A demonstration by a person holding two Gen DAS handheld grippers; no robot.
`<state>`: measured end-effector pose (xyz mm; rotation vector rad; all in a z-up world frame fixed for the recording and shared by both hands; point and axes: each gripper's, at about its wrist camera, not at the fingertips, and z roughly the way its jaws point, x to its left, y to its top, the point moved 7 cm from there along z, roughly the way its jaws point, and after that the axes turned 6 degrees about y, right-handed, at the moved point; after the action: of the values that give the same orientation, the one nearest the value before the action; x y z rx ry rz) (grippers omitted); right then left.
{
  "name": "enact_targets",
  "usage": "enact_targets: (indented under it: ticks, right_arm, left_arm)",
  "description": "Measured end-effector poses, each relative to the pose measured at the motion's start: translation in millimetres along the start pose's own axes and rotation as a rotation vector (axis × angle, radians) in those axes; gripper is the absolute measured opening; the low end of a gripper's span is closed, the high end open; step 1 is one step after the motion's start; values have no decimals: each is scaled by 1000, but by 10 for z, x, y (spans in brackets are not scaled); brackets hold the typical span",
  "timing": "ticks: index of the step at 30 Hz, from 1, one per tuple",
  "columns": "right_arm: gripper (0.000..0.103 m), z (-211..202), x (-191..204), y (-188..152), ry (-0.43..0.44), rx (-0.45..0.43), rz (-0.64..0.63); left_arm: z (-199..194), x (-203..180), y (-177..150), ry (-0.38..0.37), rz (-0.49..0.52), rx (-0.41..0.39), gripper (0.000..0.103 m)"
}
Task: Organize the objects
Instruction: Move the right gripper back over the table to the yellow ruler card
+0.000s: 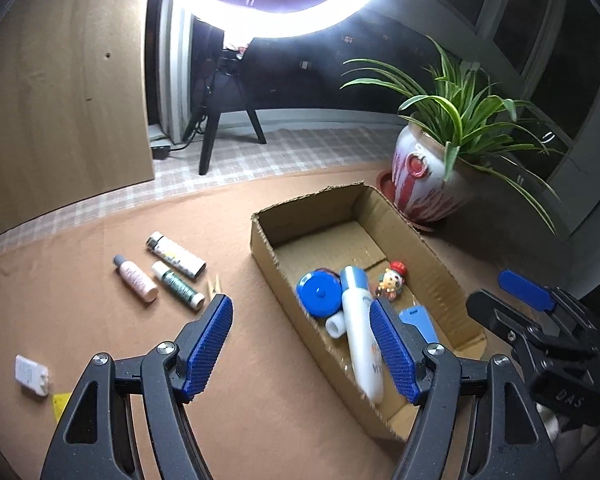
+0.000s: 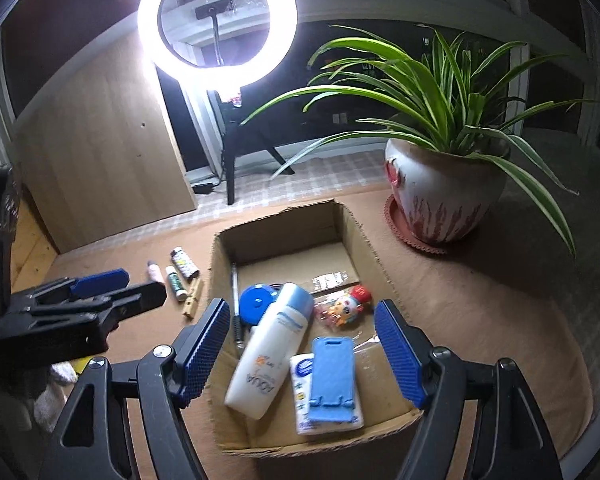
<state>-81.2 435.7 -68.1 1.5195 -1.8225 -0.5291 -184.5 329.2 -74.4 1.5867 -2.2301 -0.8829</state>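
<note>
Judging by the cardboard box (image 2: 284,236), the tidying is partly done: a white sunscreen tube (image 2: 270,350), blue round case (image 2: 256,302), small figurine (image 2: 346,304), blue stand (image 2: 332,378) and pen (image 2: 235,304) are already laid inside. Left out on the brown mat (image 1: 100,300) beside it are three small bottles (image 1: 162,268), a clothespin (image 1: 215,286) and a white packet (image 1: 32,374). Both the left gripper (image 1: 302,346) and right gripper (image 2: 300,354) are held apart, nothing clamped.
</note>
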Motion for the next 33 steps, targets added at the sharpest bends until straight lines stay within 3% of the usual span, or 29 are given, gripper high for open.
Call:
enact_targets:
  ticks: [13,31,33]
  right_arm:
    - [71,-11,619,-134,51,30,-16]
    - [71,350,1954,-416,152,118,-120]
    - [72,422,2093,-477,160,138,-135]
  left_arm:
    - [-638,422,-413,40,-4,-24,75]
    - [-1455,1699,-952,159,-118,-54,77]
    - [-1508,1817,-989,172,-129,-56,81]
